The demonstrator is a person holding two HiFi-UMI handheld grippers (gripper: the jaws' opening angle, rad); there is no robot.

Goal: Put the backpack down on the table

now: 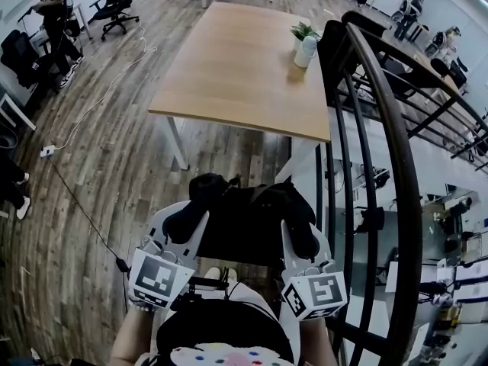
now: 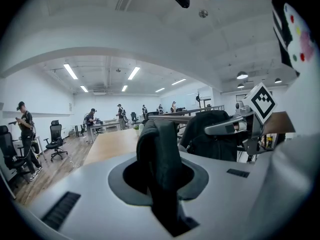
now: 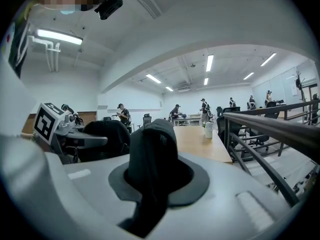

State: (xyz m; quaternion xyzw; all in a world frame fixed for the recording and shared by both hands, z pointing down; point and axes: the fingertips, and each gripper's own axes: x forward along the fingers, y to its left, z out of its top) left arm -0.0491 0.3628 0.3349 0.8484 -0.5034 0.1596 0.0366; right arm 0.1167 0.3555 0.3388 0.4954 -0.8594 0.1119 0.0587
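Note:
A black backpack [image 1: 245, 221] hangs between my two grippers, in front of me and short of the near edge of the wooden table [image 1: 244, 67]. My left gripper [image 1: 183, 221] is shut on one black strap [image 2: 158, 156]. My right gripper [image 1: 302, 239] is shut on the other strap [image 3: 150, 159]. In the left gripper view the backpack's body [image 2: 210, 134] shows to the right, with the right gripper [image 2: 235, 127] beyond it. In the right gripper view the backpack body [image 3: 102, 140] sits to the left, beside the left gripper [image 3: 75, 140]. The table [image 3: 202, 141] lies ahead.
A small potted plant and a white bottle [image 1: 305, 46] stand near the table's right edge. A dark metal railing [image 1: 385, 136] runs close along my right. Office chairs [image 1: 116, 4] and people [image 1: 47, 10] are at the far left, and cables [image 1: 91, 113] lie on the wooden floor.

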